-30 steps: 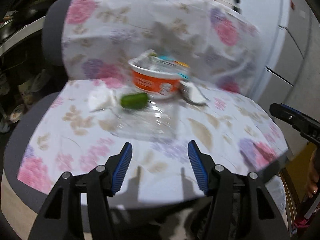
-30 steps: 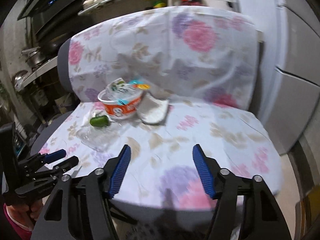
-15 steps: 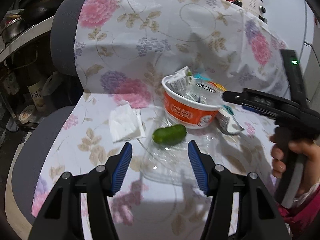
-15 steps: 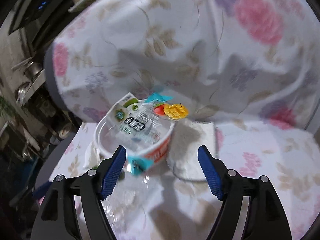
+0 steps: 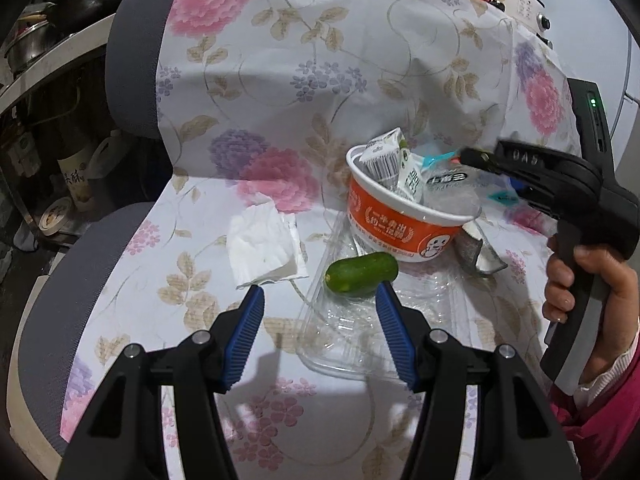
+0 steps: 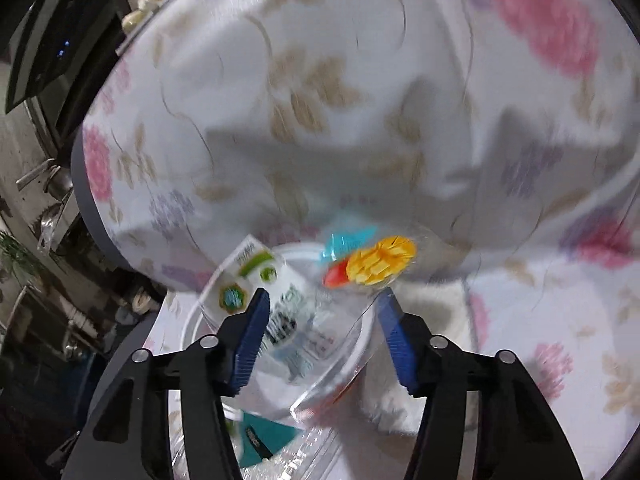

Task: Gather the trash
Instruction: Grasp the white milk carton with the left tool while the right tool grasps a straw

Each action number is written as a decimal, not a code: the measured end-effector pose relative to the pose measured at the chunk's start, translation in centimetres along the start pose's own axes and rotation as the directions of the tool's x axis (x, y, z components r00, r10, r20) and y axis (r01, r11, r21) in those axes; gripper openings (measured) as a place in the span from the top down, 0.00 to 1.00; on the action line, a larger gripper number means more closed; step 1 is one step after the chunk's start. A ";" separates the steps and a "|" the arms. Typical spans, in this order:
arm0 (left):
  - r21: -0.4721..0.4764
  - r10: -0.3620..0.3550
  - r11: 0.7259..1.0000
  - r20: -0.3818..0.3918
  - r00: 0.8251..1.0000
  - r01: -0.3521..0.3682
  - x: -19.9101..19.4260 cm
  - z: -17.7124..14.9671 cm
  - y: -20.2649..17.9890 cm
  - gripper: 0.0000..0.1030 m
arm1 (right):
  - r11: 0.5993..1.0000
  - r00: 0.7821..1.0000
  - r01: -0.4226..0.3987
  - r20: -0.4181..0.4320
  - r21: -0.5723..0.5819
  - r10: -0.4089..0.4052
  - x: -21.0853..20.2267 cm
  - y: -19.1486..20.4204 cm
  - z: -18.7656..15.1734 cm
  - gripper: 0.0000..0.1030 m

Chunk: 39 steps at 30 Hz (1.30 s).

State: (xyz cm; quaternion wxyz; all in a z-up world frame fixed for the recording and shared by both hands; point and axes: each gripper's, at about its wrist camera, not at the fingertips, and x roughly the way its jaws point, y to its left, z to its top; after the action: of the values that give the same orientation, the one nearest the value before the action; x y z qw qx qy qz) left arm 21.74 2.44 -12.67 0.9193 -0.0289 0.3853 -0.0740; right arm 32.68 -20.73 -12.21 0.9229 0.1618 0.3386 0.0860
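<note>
An orange noodle bowl (image 5: 400, 228) stuffed with a carton and wrappers stands on the floral-covered chair seat (image 5: 192, 308). A green cucumber piece (image 5: 360, 272) lies on a clear plastic tray (image 5: 360, 344) in front of it. A white tissue (image 5: 264, 244) lies to the left. My left gripper (image 5: 320, 304) is open, just short of the cucumber. My right gripper (image 6: 322, 308) is open over the bowl (image 6: 200, 320), its fingers around a clear wrapper with a mango print (image 6: 376, 264); it also shows in the left wrist view (image 5: 480, 160).
A torn foil lid (image 5: 480, 256) lies right of the bowl. The chair back (image 5: 320, 60) rises behind. Shelves with pots and bottles (image 5: 48, 128) stand at the left. A white appliance (image 5: 528, 4) sits behind the chair.
Both grippers moved forward. The left one came close to the cucumber. The right one closed in over the bowl and the clear wrapper.
</note>
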 end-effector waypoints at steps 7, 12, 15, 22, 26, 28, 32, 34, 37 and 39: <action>0.027 -0.038 0.999 0.052 0.998 0.037 -1.5 2.3 -1.6 0.45 | 1.000 0.995 -0.022 0.095 -0.005 0.023 -4.5 -0.9 0.9 0.99; 0.038 -0.083 0.996 0.073 0.994 0.080 -0.6 4.7 -3.7 0.45 | 0.995 0.983 0.043 0.181 -0.094 -0.025 -9.5 -1.3 0.2 0.99; 0.054 -0.084 0.995 0.072 0.994 0.081 1.0 6.0 -5.0 0.46 | 0.989 0.978 0.078 0.202 -0.125 -0.051 -11.3 -1.9 -0.4 0.99; 0.113 -0.006 0.994 0.015 1.000 0.005 6.4 8.5 -7.0 0.57 | 0.985 0.981 0.069 0.191 -0.157 -0.038 -13.4 -3.4 -2.5 0.99; 0.140 0.033 0.990 -0.010 0.999 -0.032 8.5 9.1 -7.5 0.63 | 0.982 0.981 0.077 0.191 -0.173 -0.043 -13.6 -3.8 -3.0 0.99; 0.143 0.050 0.989 -0.010 0.999 -0.048 9.0 9.4 -7.4 0.69 | 0.982 0.981 0.078 0.190 -0.174 -0.045 -13.5 -4.0 -3.1 0.99; 0.124 0.035 0.992 -0.015 0.999 -0.033 9.4 9.8 -6.7 0.74 | 0.983 0.984 0.072 0.174 -0.168 -0.043 -13.0 -4.4 -3.3 0.99; 0.127 0.038 0.991 -0.005 0.999 -0.037 9.3 9.9 -6.6 0.78 | 0.983 0.984 0.072 0.173 -0.167 -0.043 -12.9 -4.5 -3.3 0.99; 0.131 0.032 0.991 0.040 0.999 -0.037 8.4 10.2 -6.8 0.84 | 0.984 0.984 0.073 0.173 -0.161 -0.044 -12.8 -4.6 -3.4 0.99; 0.118 0.021 0.993 0.084 0.996 -0.030 7.1 10.6 -6.9 0.85 | 0.984 0.983 0.074 0.177 -0.161 -0.046 -12.9 -4.6 -3.4 0.99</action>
State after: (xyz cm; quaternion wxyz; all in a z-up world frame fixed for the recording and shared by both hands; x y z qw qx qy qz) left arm 33.46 -5.53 -9.49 0.9354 0.0280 0.3424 -0.0839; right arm 20.98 -27.69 -8.60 0.9612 0.0807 0.2537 0.0717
